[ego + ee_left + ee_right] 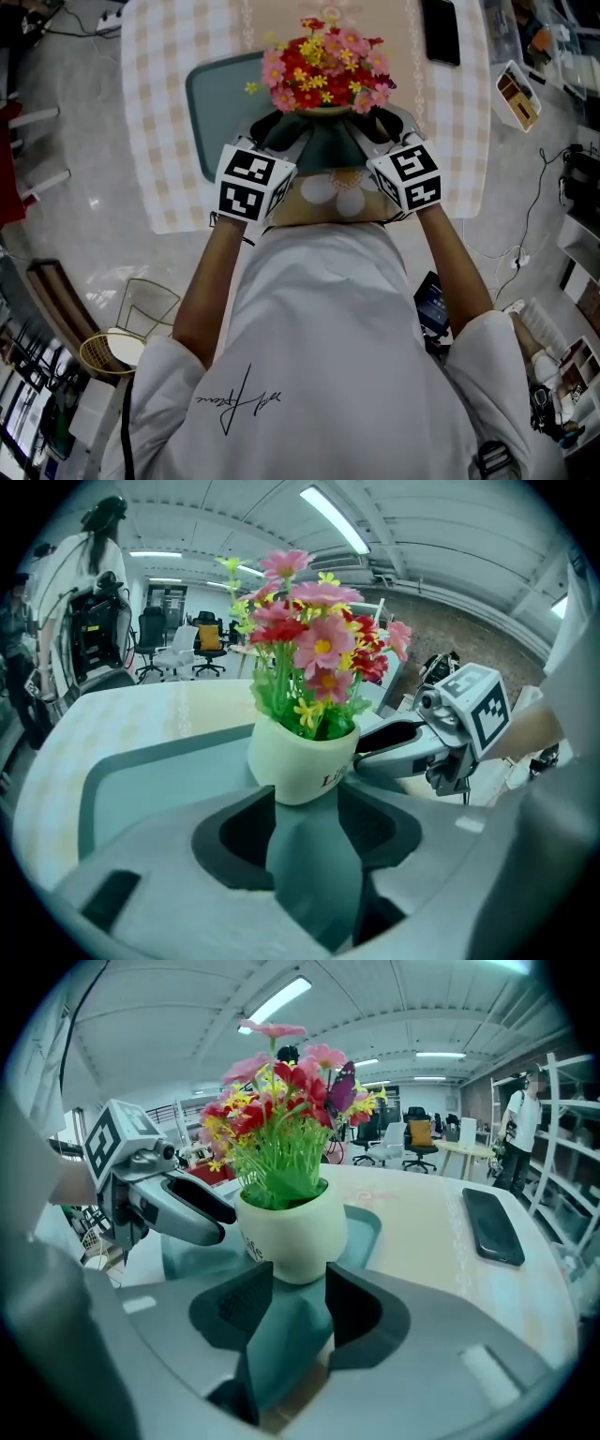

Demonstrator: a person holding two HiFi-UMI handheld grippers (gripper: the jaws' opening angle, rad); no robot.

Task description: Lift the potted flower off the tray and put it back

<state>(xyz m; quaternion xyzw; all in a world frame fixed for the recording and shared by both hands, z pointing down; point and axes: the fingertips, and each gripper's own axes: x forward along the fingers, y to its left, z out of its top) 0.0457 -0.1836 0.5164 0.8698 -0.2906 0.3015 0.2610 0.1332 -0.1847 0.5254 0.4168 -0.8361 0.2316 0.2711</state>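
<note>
Head view: left tongs [286, 134] and right tongs [375, 127] pinch the potted flower [323, 70] low from opposite sides, probably to lift it level.

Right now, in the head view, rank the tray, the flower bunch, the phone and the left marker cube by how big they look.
1. tray, largest though partly covered
2. flower bunch
3. left marker cube; it is nearer the camera, so its lead over the phone is unsure
4. phone, cut by the top edge
</note>
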